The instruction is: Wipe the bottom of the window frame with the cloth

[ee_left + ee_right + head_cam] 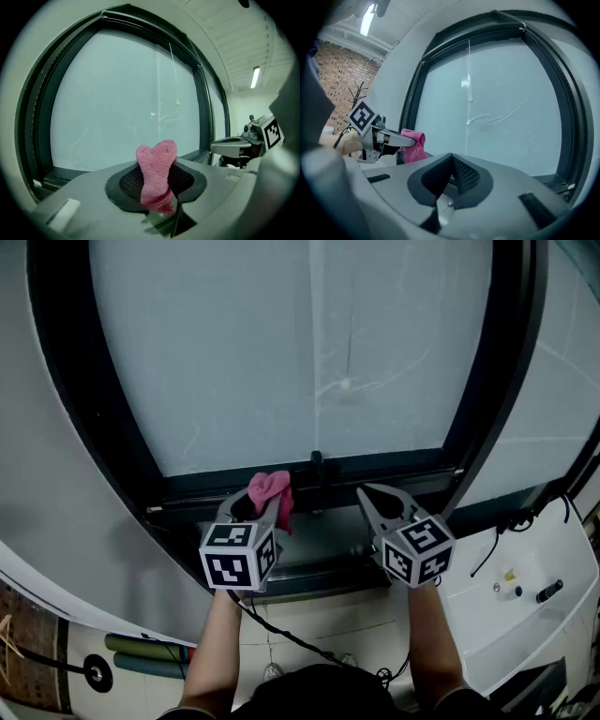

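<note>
At the far left, below the curved grey wall, some green rolls (148,652) lie on the floor. The left hand-held gripper (266,501) is clamped on a pink cloth (273,490). Its own view shows the two dark pads pressed against the cloth from both sides, with one end sticking up past the tips and a small tail hanging below. The cloth is held close to the bottom rail of the dark window frame (394,468), near the rail's left half, but whether it touches the rail cannot be made out. Just right of the cloth, a small dark handle (317,465) stands on the rail, and above it a thin cord (348,352) hangs in front of the pale frosted glass (234,352). The right hand-held gripper (367,495) points at the same rail, apart from the left one, with its jaws together and nothing between them. At the far right, a white bench (534,615) carries a black cable (511,521).
</note>
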A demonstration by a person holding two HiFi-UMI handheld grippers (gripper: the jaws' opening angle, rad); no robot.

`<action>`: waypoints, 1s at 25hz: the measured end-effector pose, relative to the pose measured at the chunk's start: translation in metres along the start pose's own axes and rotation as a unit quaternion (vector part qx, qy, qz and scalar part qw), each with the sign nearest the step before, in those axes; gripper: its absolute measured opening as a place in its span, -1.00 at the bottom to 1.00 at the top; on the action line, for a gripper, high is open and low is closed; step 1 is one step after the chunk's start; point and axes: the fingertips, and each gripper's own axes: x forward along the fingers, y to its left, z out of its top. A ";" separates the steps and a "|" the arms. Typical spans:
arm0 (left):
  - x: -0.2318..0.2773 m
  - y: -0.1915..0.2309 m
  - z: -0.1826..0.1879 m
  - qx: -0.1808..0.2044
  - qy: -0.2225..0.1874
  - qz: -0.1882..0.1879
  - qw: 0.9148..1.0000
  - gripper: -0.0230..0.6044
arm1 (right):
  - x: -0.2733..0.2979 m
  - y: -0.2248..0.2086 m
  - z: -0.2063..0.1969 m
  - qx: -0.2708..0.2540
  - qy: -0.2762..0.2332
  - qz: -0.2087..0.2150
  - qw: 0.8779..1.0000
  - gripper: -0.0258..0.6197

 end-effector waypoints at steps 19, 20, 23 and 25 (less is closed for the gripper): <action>0.114 0.013 0.003 -0.010 0.000 -0.010 1.000 -0.51 | 0.013 -0.033 -0.006 -0.003 0.011 -0.041 0.999 -0.92; 0.118 0.017 -0.001 -0.009 0.005 -0.001 1.000 -0.51 | 0.012 -0.034 -0.006 -0.003 0.011 -0.043 0.999 -0.92; 0.128 0.031 -0.013 0.010 0.025 0.032 0.999 -0.52 | 0.010 -0.040 -0.006 -0.002 0.012 -0.051 0.999 -0.92; 0.132 0.038 -0.019 0.028 0.039 0.052 0.998 -0.52 | 0.010 -0.042 -0.007 -0.001 0.013 -0.053 0.999 -0.92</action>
